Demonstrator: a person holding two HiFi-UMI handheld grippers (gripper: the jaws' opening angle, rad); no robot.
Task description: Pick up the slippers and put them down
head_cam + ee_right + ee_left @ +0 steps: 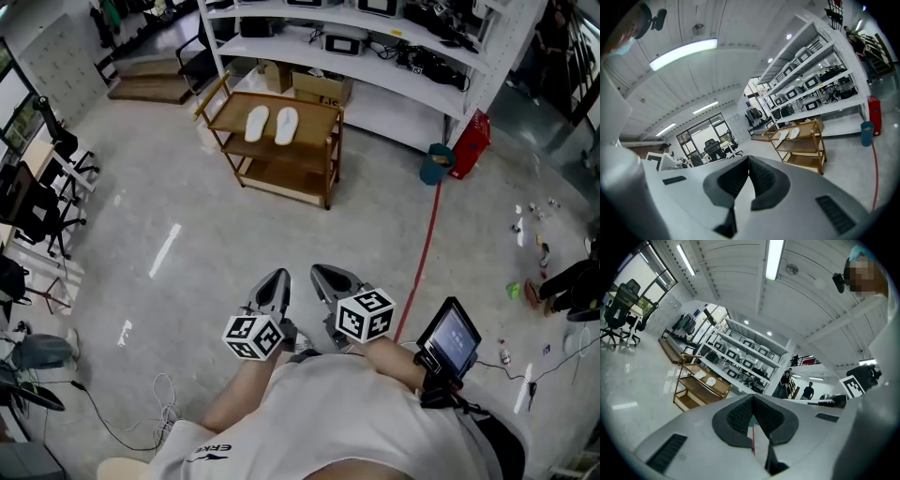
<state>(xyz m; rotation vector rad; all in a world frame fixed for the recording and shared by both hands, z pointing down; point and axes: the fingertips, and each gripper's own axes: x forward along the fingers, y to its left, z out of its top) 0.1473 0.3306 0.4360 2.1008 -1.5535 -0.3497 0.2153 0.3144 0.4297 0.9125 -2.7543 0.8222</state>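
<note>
Slippers (272, 124) top a wooden cart (315, 116) (grey floor (187, 234)); left tongs (276, 280) and right tongs (328, 277) closed.

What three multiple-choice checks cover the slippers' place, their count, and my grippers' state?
1. On the wooden rack, the slippers lie on: A. the bottom shelf B. the top shelf C. the middle shelf
2. White slippers in view: A. one B. two C. four
3. The left gripper and right gripper are: A. shut, empty B. wide open C. shut on a slipper
Answers: B, they lie side by side on the top shelf; B, one pair shows; A, each gripper's jaws meet with nothing between.
</note>
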